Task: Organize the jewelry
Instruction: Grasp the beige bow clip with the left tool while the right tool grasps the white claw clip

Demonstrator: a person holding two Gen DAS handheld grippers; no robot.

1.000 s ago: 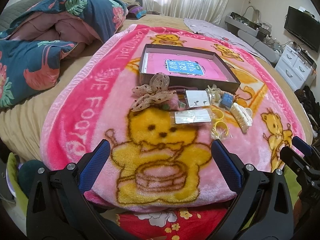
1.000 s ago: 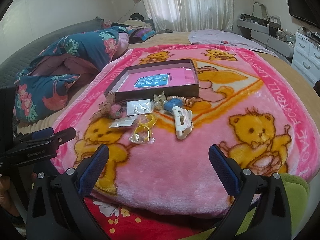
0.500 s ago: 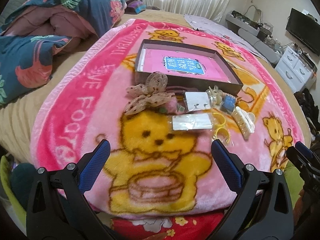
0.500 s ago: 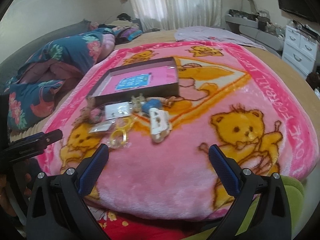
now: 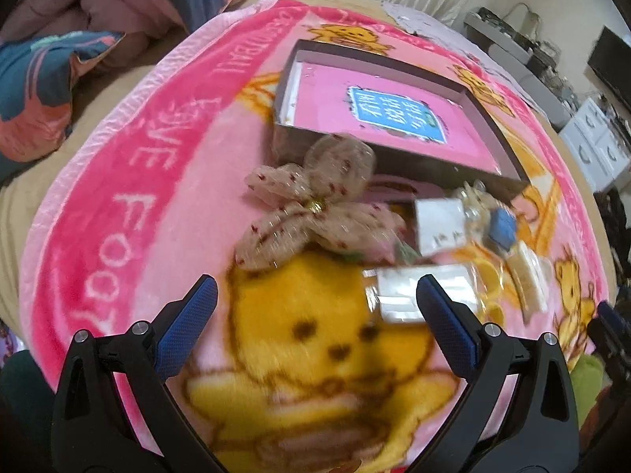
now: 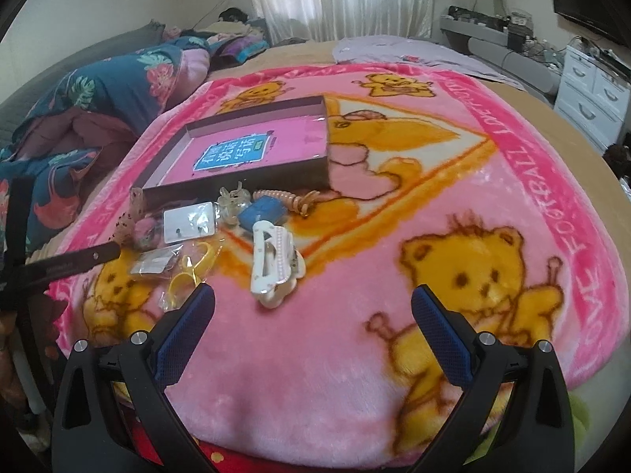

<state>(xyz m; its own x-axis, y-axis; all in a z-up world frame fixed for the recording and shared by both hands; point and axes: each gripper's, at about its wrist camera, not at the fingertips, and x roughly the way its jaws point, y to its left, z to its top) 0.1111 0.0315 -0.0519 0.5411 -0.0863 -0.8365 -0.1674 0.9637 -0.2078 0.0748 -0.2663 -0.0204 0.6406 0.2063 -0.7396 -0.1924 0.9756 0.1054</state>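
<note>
Pink fleece blanket printed with yellow bears covers the bed, and all the jewelry lies on it. Nearest the right gripper, whose blue-padded fingers are spread wide and hold nothing, lies a white pearl-trimmed claw clip. To its left sit yellow rings in a clear bag and a small bagged card. Just beyond are a white earring card, a blue square piece, a clear claw clip and a peach coil hair tie, all close against the front wall of a shallow dark box with a pink booklet lying flat inside.

On the left wrist view, the left gripper hovers over the bear print with fingers equally wide and empty. A beige dotted mesh bow lies just ahead of them, in front of the box's near left corner. A floral duvet is heaped at the far left; white drawers stand at the far right.
</note>
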